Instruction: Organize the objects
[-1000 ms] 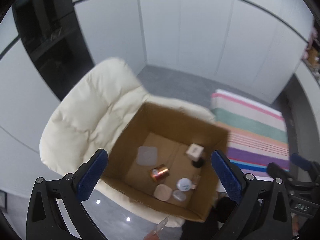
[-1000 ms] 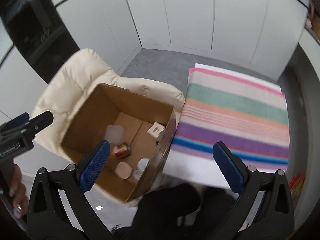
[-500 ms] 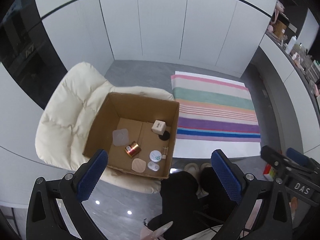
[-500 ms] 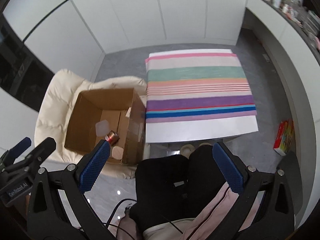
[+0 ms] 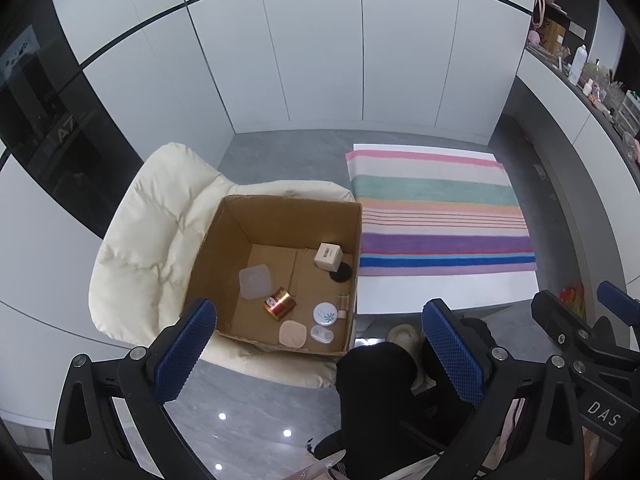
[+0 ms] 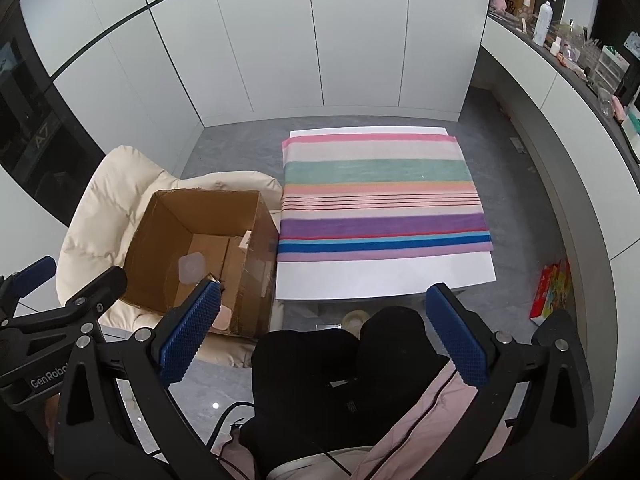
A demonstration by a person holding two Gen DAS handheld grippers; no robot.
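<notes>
An open cardboard box [image 5: 224, 248] [image 6: 256, 240] rests on a cream padded chair [image 5: 148, 224] [image 6: 100, 204]. On its floor lie several small items: a beige cube [image 5: 329, 256], a black disc [image 5: 341, 272], a translucent lid [image 5: 255, 281] [image 6: 191, 267], a copper spool [image 5: 280, 303], a round white tin [image 5: 325, 313], a pink pad [image 5: 293, 333] and a lens case [image 5: 322, 335]. My left gripper [image 5: 320, 344] hangs open high above the box. My right gripper [image 6: 324, 332] is open too, high over a person's dark-clad knees [image 6: 340, 360]. Neither holds anything.
A white table [image 6: 380, 276] [image 5: 444, 292] with a striped cloth [image 6: 380, 200] [image 5: 436, 216] stands right of the box. A person sits below, slippers [image 5: 402, 334] under the table. White cabinets line the back, a cluttered counter [image 6: 580, 52] runs along the right, a colourful pack [image 6: 550, 290] lies on the floor.
Both grippers have risen well above the box and table, so the scene looks smaller and wider. Both stay open and empty. The objects in the box have not moved.
</notes>
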